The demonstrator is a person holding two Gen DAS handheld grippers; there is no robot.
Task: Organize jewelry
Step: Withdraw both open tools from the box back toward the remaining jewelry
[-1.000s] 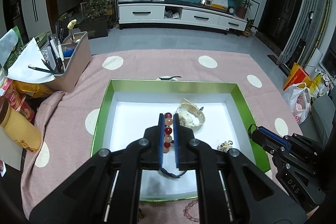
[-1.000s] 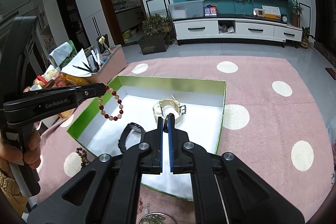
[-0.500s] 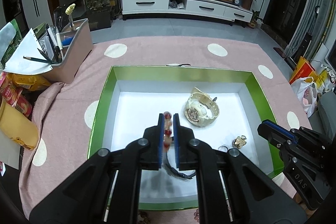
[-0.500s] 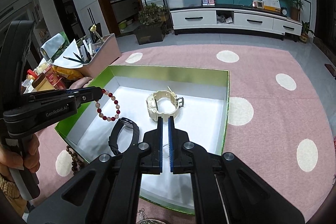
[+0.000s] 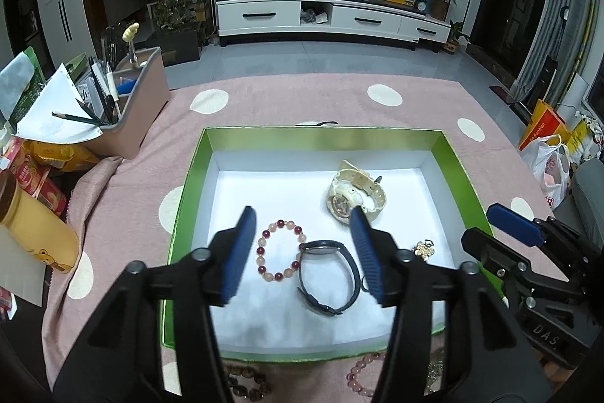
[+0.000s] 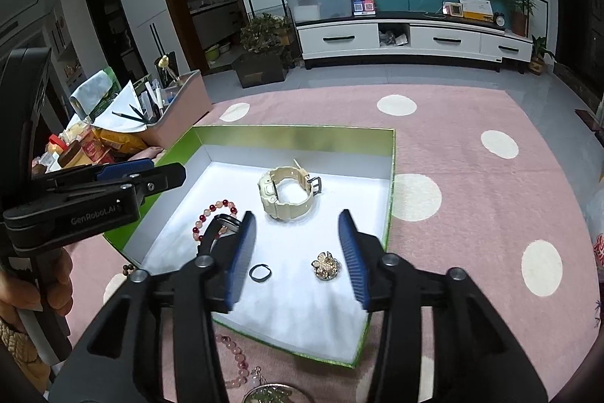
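Observation:
A green box (image 5: 188, 184) with a white floor holds a red-and-peach bead bracelet (image 5: 280, 250), a cream watch (image 5: 355, 193), a black band watch (image 5: 327, 270), a gold brooch (image 6: 325, 264) and a small black ring (image 6: 260, 272). My left gripper (image 5: 304, 253) is open and empty above the bracelet and black watch. My right gripper (image 6: 298, 253) is open and empty above the ring and brooch. The bracelet (image 6: 213, 216) also shows in the right wrist view, lying free on the box floor.
A pink dotted cloth (image 6: 472, 184) covers the table. A pen caddy (image 5: 124, 108), snack packs and a yellow bottle (image 5: 34, 225) stand at the left. Pink bead strands (image 5: 362, 374) and dark beads (image 5: 245, 384) lie in front of the box.
My left gripper opened and let the bead bracelet drop onto the box floor beside the black watch. My right gripper opened too, and the ring and brooch now show between its fingers.

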